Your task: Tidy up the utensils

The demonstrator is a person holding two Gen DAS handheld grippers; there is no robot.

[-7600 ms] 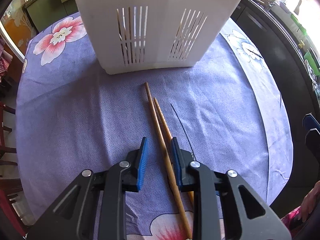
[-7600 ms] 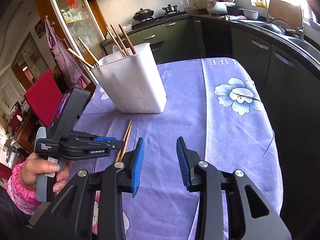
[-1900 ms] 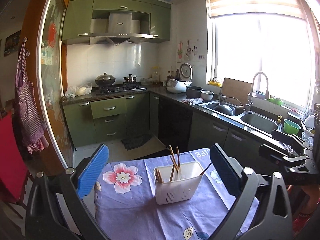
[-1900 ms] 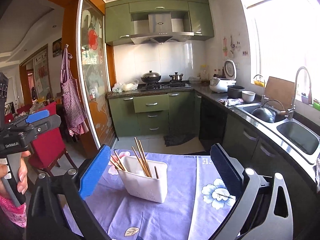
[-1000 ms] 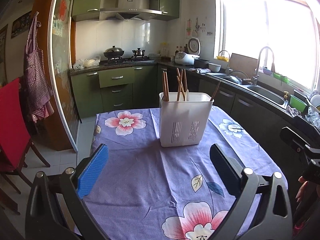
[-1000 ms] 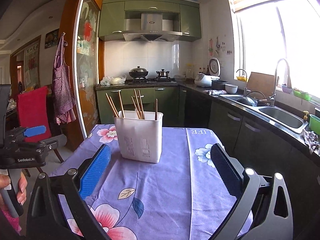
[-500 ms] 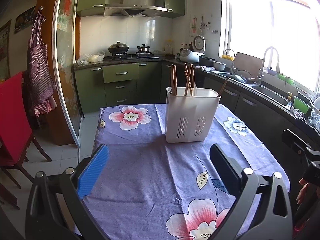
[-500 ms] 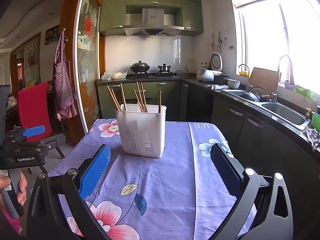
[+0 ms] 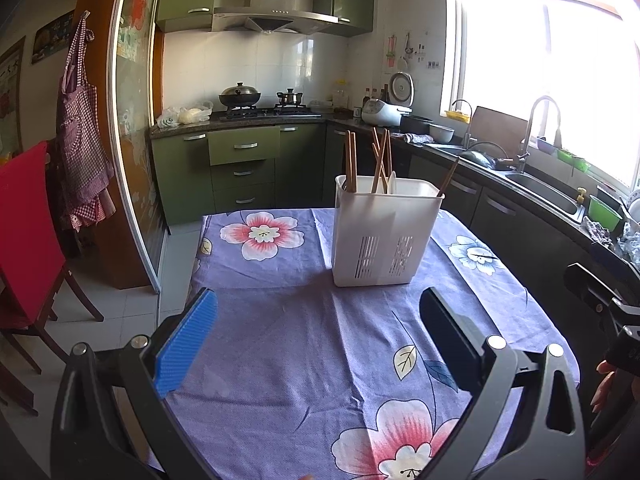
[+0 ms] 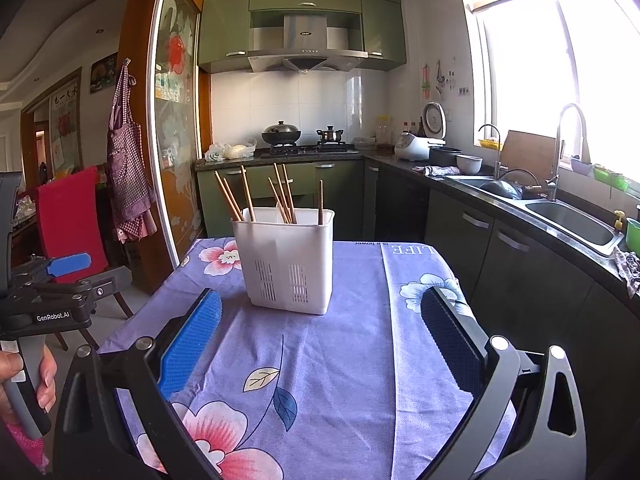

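A white slotted utensil holder (image 9: pixel 382 236) (image 10: pixel 287 258) stands upright on the purple flowered tablecloth (image 9: pixel 288 344) (image 10: pixel 344 356). Several wooden chopsticks (image 9: pixel 351 162) (image 10: pixel 245 194) and a white spoon (image 9: pixel 392 182) stick out of its top. My left gripper (image 9: pixel 318 322) is open and holds nothing, well back from the holder over the near part of the table. My right gripper (image 10: pixel 320 328) is also open and holds nothing, at a similar distance. In the right wrist view the left gripper's body (image 10: pixel 52 292) shows at the far left, held by a hand (image 10: pixel 28 376).
A red chair (image 9: pixel 28 236) stands left of the table. Green kitchen cabinets (image 9: pixel 240 168), a stove with pots (image 9: pixel 260 100) and a sink counter (image 10: pixel 560 216) run behind and to the right. The right gripper's body (image 9: pixel 604 304) shows at the right edge of the left wrist view.
Since 7.6 s ago both grippers have opened wide and drawn back; the chopsticks that lay on the cloth are gone from it. Over the last second the holder has grown slightly nearer.
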